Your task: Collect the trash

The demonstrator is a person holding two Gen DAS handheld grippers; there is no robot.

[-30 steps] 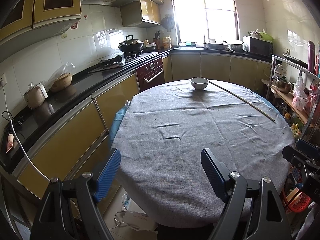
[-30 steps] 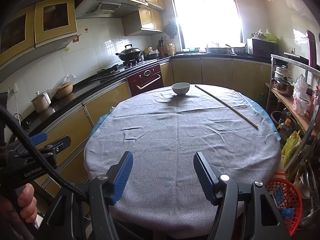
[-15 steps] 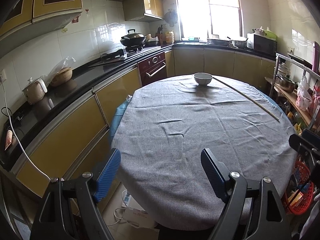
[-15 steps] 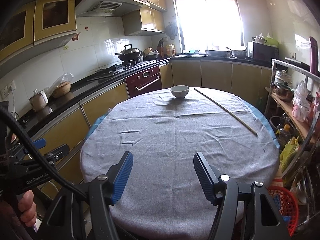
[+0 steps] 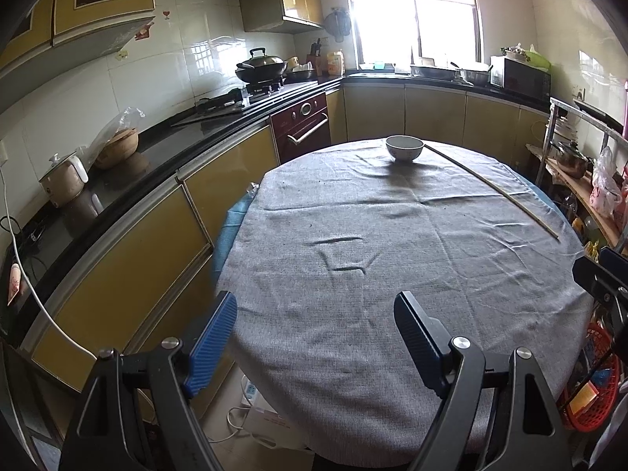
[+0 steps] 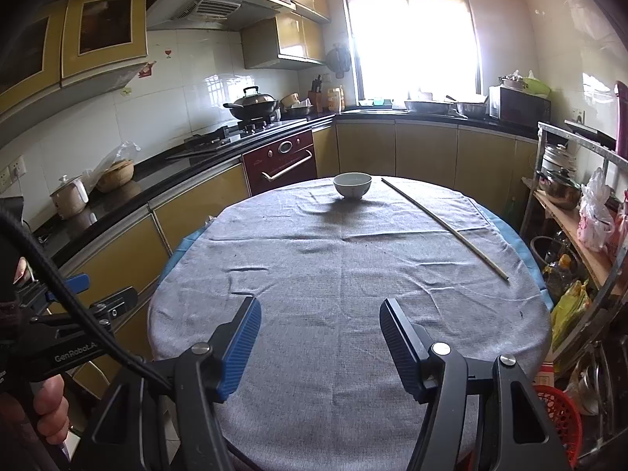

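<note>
A round table under a grey cloth (image 5: 392, 274) (image 6: 345, 274) fills both views, with a few tiny dark specks scattered on the cloth. A white bowl (image 5: 404, 147) (image 6: 352, 184) stands at its far side. A long thin stick (image 5: 490, 188) (image 6: 443, 227) lies along the right side. My left gripper (image 5: 314, 333) hangs open over the table's near left edge, nothing between its blue pads. My right gripper (image 6: 320, 333) is also open and empty, over the near edge. A red basket (image 5: 588, 392) (image 6: 557, 412) stands on the floor at the right.
A black counter (image 5: 117, 180) with yellow cabinets curves round the left and back, carrying a kettle, a wok and pots. A metal rack (image 6: 581, 227) crowded with pots and bags stands on the right. A power strip and cable (image 5: 251, 388) lie on the floor.
Both views have shifted slightly: the bowl sits a little higher and further right in the left wrist view, a little lower in the right wrist view. Both jaws keep the same width.
</note>
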